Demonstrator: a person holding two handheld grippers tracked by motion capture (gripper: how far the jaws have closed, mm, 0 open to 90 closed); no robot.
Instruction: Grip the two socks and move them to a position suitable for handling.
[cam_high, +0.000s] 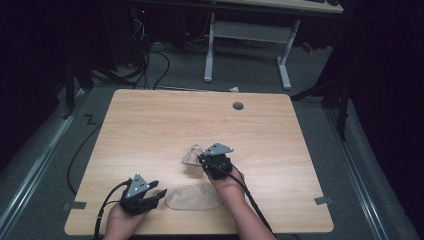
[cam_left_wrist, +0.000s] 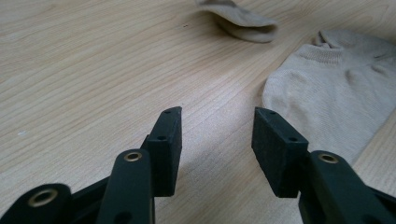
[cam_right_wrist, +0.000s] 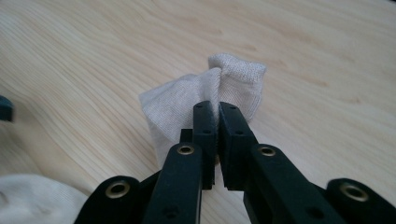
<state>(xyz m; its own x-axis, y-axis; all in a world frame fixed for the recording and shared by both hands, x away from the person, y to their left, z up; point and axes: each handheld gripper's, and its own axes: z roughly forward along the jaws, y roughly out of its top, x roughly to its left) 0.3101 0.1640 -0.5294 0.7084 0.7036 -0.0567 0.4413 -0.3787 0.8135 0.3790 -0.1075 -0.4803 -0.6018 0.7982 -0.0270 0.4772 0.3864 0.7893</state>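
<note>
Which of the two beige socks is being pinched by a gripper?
The bunched-up sock, farther up the table, is clamped in the right gripper. The other sock lies flat near the table edge, untouched beside the open left gripper.

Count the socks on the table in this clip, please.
2. One beige sock lies flat near the table's front edge, between the two claws. The other sock is bunched and pinched in the right claw, farther back. None seems hidden.

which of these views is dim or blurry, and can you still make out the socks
High view: dim, dark surroundings, both socks small but readable, flat sock and held sock. Left gripper view: bright, near jaws soft. Right gripper view: right gripper and pinched sock sharp, table behind blurred.
</note>
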